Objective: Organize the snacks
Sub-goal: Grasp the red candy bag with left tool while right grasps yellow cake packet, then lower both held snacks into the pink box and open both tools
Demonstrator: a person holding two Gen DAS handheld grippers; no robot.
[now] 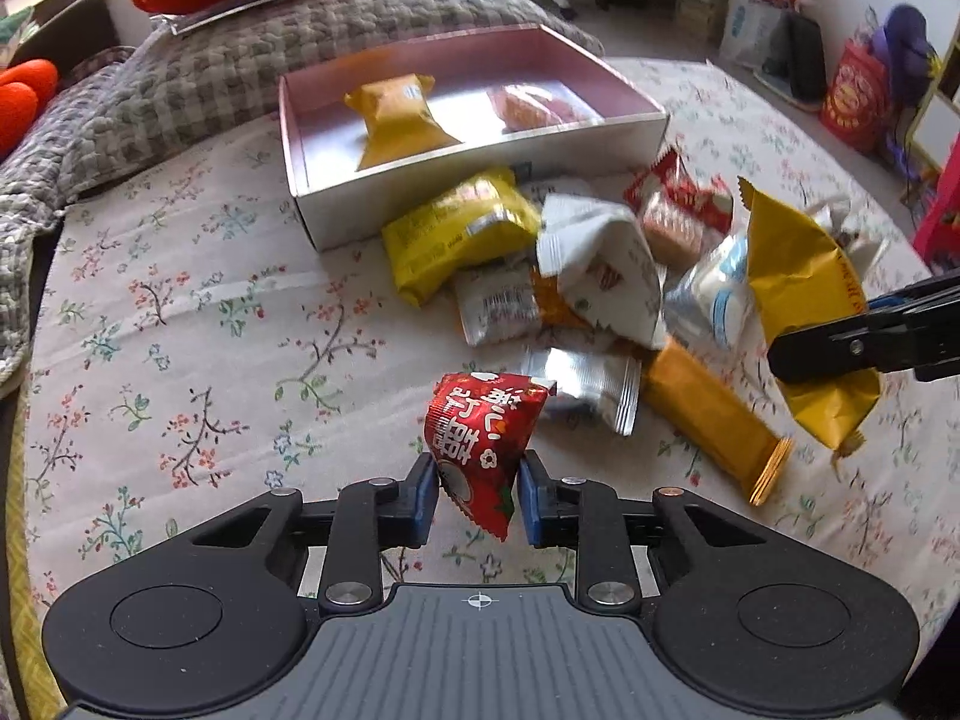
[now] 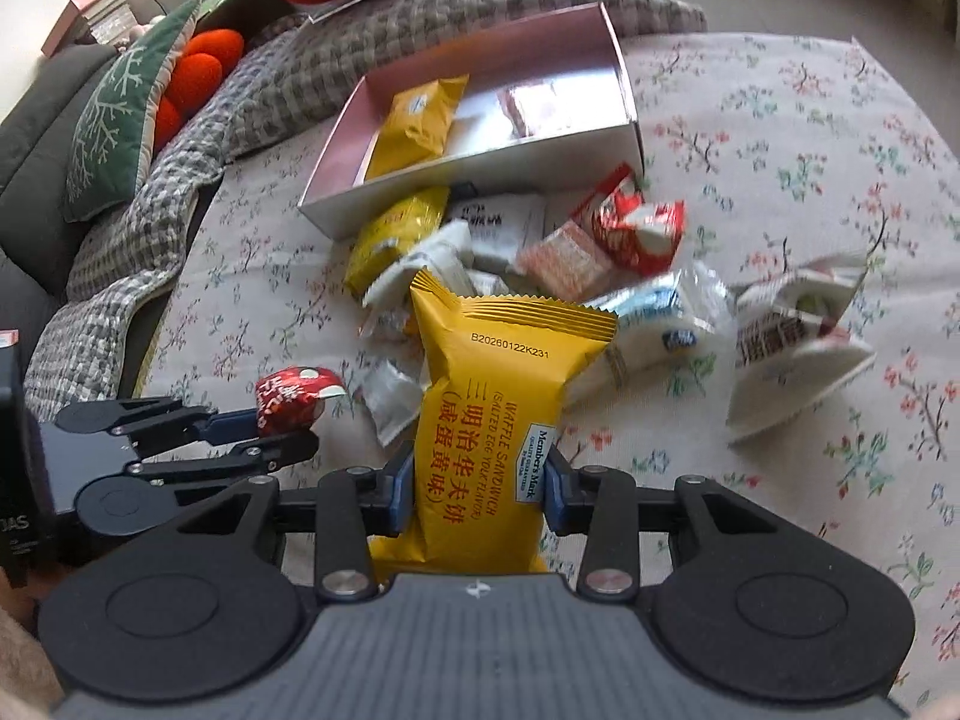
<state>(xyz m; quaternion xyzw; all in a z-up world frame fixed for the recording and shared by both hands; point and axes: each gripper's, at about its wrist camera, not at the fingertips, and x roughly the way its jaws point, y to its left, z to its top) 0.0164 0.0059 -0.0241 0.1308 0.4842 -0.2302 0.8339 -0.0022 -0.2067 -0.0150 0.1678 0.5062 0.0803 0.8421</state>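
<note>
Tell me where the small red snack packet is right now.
The red snack packet is clamped between the left gripper fingers, held above the floral cloth just in front of the snack pile, short of the open box.

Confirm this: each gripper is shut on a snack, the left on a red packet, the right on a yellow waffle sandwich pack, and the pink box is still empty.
Not quite: the pink box is not empty. The left wrist view shows a yellow packet and a pinkish one inside. The rest holds: left gripper on the red packet, right gripper on the yellow waffle sandwich pack.
</note>
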